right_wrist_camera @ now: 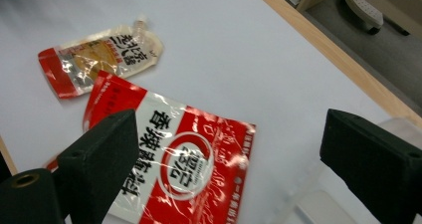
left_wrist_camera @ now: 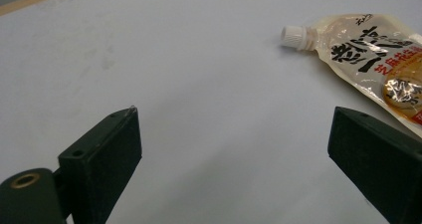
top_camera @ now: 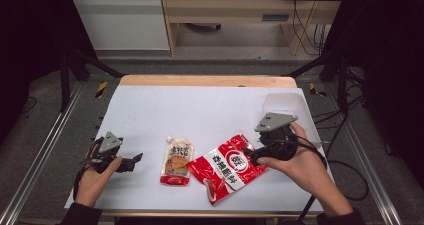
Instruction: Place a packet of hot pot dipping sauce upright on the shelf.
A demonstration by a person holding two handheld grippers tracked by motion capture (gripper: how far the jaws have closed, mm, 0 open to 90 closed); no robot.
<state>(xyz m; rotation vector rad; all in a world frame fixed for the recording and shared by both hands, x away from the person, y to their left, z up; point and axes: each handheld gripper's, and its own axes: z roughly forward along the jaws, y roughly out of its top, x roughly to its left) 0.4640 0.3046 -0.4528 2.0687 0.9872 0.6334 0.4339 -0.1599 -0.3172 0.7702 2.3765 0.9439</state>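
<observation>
high view: right gripper [top_camera: 248, 154] released beside red packet [top_camera: 227, 167]; left gripper [top_camera: 134, 161] released, near spouted pouch [top_camera: 177, 161].

A white-topped table [top_camera: 210, 105] bears a spouted pouch [top_camera: 177, 161], red packet [top_camera: 227, 167] and clear tray [top_camera: 285, 102]

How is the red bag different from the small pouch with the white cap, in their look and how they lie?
The red bag is clearly larger than the spout pouch. The red bag is mostly red with a white band and a round emblem; the spout pouch is pale beige with red only at its bottom. The spout pouch has a white screw cap; the red bag shows none. The red bag lies slanted, the spout pouch nearly straight. Both lie flat on the table, glossy, side by side.
</observation>
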